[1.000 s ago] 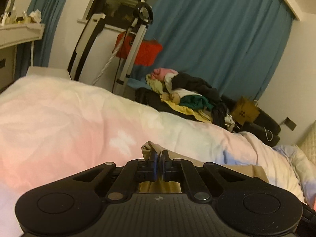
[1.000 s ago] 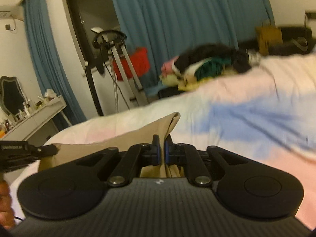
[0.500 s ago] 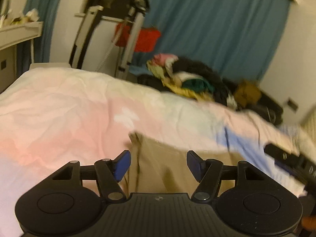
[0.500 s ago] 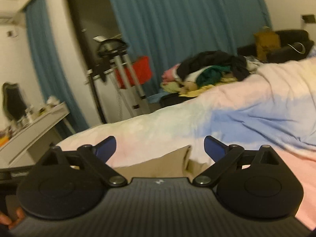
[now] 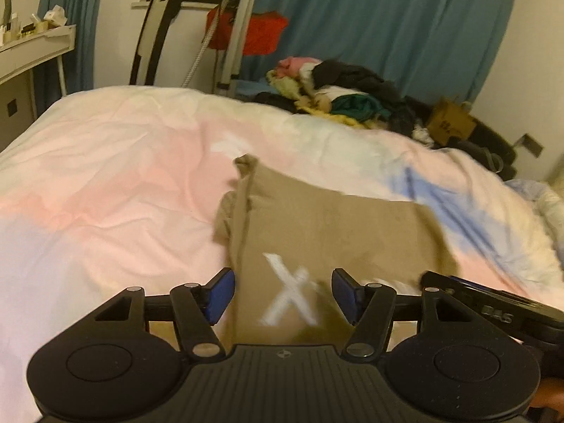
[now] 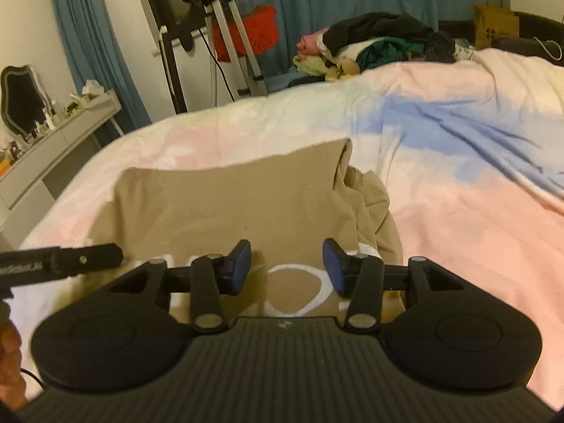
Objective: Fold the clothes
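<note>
Where both jaws pinched it, the tan shirt [image 5: 328,225] now lies released.

A bed [image 5: 105,183] under a pink, white and blue duvet [image 6: 458,162] is filling most of both views. Teal curtains [image 5: 387,28] are hanging along the far wall. A red bag [image 6: 262,30] is sitting behind a metal stand [image 6: 229,35]. A brown paper bag [image 6: 495,24] is standing near the bed's far corner. A white shelf [image 6: 67,130] is carrying small bottles below a mirror [image 6: 21,98].

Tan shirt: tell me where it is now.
The tan shirt lies on the bed, below both open grippers, left and right.
</note>
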`<state>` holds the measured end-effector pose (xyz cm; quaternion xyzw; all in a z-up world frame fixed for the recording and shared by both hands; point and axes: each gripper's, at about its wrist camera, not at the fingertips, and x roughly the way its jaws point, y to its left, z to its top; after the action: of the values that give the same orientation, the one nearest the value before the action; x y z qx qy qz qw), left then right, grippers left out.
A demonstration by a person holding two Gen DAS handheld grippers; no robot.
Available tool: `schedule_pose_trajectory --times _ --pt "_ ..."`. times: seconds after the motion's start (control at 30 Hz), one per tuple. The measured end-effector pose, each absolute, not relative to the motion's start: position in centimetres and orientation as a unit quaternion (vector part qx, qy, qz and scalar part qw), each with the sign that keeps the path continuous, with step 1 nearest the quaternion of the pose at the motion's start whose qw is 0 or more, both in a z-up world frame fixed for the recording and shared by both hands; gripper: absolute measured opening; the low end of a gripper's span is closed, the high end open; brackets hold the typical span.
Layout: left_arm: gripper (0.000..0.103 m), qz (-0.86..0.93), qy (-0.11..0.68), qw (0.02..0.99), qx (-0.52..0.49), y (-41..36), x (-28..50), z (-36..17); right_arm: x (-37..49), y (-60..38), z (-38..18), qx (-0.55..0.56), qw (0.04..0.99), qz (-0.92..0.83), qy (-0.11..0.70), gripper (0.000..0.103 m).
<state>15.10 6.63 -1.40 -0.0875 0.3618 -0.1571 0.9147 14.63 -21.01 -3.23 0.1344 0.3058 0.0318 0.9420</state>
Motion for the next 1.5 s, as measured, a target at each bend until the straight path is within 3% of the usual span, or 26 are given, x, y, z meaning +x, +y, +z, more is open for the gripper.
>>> schedule_pose_trajectory --times 0.3,0.47,0.57,0.7,0.8,0.97,1.17,1.37,1.5 --pt "0.068 -0.237 0.402 0.871 -0.154 7.0 8.7 -0.8 10.1 -20.3 -0.9 0.151 0.947 0.039 0.281 0.049" --pt "0.07 -0.2 0.48 0.801 -0.295 8.1 12.3 -5.4 8.2 -20.2 -0.1 0.182 0.943 0.05 0.274 0.05" --pt "0.068 -0.157 0.472 0.775 -0.39 9.9 13.9 -7.9 8.3 -20.8 -0.6 0.246 0.925 0.072 0.282 0.05" --pt "0.046 -0.129 0.45 0.755 -0.46 11.6 14.5 -9.5 8.4 -21.5 -1.5 0.331 0.892 0.101 0.292 0.053" --pt "0.028 -0.128 0.428 0.76 -0.472 11.8 13.8 -9.2 9.6 -21.6 -3.8 0.434 0.828 0.153 0.321 0.083" --pt "0.019 -0.134 0.388 0.776 -0.479 12.1 12.8 -7.9 11.6 -21.9 -7.9 0.525 0.759 0.145 0.357 0.083" --pt "0.018 -0.133 0.377 0.77 -0.497 12.5 12.5 -8.1 11.6 -25.4 -9.8 0.596 0.746 0.072 0.287 0.074" --pt "0.018 -0.151 0.38 0.77 -0.489 12.4 12.5 -7.3 12.0 -25.6 -9.5 0.565 0.77 0.043 0.293 0.032" --pt "0.018 -0.177 0.376 0.783 -0.463 11.6 11.9 -4.8 10.6 -26.2 -6.1 0.528 0.809 0.035 0.257 0.024"
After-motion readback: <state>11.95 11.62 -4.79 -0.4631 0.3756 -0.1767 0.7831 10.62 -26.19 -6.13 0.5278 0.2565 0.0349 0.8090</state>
